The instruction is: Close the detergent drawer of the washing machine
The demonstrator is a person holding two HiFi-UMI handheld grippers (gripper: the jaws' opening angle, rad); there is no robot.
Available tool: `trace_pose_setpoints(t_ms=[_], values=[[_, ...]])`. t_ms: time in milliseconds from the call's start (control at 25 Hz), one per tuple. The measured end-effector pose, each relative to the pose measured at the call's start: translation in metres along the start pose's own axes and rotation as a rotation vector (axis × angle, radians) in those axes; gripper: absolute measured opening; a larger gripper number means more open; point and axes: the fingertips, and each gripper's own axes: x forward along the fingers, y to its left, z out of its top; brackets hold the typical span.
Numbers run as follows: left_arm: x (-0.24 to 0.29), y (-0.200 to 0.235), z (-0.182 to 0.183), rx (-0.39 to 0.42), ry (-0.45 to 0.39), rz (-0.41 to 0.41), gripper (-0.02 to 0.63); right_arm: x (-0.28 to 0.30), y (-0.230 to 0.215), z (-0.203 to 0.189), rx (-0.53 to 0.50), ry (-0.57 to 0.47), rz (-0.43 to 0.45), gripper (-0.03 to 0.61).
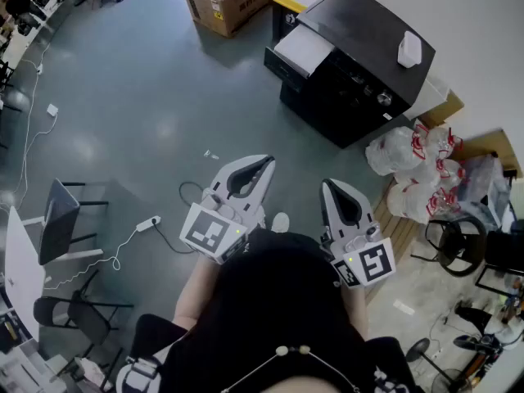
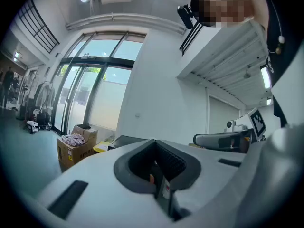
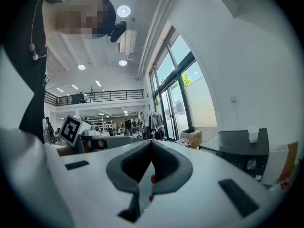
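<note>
Short of washing machine [image 1: 360,64] — detergent drawer [image 1: 304,49] out | left gripper [image 1: 264,164] fingers together | right gripper [image 1: 327,185] fingers together

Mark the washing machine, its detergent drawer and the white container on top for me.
washing machine [image 1: 368,23], head view, on its black top panel.
detergent drawer [image 1: 304,49], head view, on its pale pulled-out face.
white container [image 1: 409,49], head view, middle of its body.

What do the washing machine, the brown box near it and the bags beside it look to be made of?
The washing machine has a smooth black casing with a soft sheen, either painted metal or plastic; the look leaves that open. The box is matte brown cardboard with its flaps open. The bags look like thin, translucent white plastic, crinkled and glossy, with red print.
</note>
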Motion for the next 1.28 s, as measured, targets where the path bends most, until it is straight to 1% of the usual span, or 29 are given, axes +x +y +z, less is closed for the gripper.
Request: trace_pose_setpoints(t_ms=[320, 400, 520, 600, 640, 680, 720, 760, 800, 920, 1040, 1120, 1280], values=[[0.001, 0.002, -0.001, 0.008, 0.014, 0.011, 0.005, -0.001, -0.004, 0.001, -0.002, -0.007, -0.004, 0.003], [0.001, 0.0, 0.001, 0.015, 0.007, -0.006, 0.005, 0.0, -0.004, 0.001, -0.002, -0.007, -0.003, 0.003], [0.002, -0.009, 0.003, 0.069, -0.004, -0.063, 0.006, 0.002, -0.004, 0.0, 0.002, -0.003, 0.014, 0.003], [0.003, -0.011, 0.001, 0.108, 0.013, -0.071, 0.007, 0.003, -0.002, -0.001, -0.005, 0.001, 0.034, 0.003], [0.003, -0.011, -0.001, 0.114, 0.022, -0.075, 0.008, 0.003, -0.001, -0.002, -0.014, 0.004, 0.044, 0.003], [0.002, -0.01, -0.003, 0.108, 0.03, -0.084, 0.013, 0.004, 0.001, -0.003, -0.022, 0.006, 0.053, 0.003], [0.002, -0.01, -0.005, 0.094, 0.037, -0.102, 0.056, 0.005, 0.002, -0.004, -0.026, 0.006, 0.059, 0.003], [0.001, -0.01, -0.007, 0.078, 0.044, -0.124, 0.113, 0.006, 0.003, -0.004, -0.024, 0.005, 0.064, 0.003], [-0.001, -0.009, -0.009, 0.062, 0.048, -0.145, 0.132, 0.008, 0.004, -0.005, -0.019, 0.003, 0.067, 0.003], [-0.01, -0.004, -0.008, 0.011, 0.021, -0.18, 0.135, 0.013, 0.007, -0.008, -0.007, -0.004, 0.065, 0.003], [-0.021, 0.007, -0.005, -0.027, -0.015, -0.178, 0.135, 0.016, 0.011, -0.011, 0.001, -0.011, 0.057, 0.003], [-0.024, 0.012, -0.006, -0.022, -0.024, -0.175, 0.135, 0.019, 0.014, -0.013, 0.009, -0.011, 0.052, 0.003], [-0.024, 0.017, -0.012, 0.02, -0.004, -0.16, 0.135, 0.023, 0.015, -0.02, 0.018, 0.005, 0.048, 0.003]])
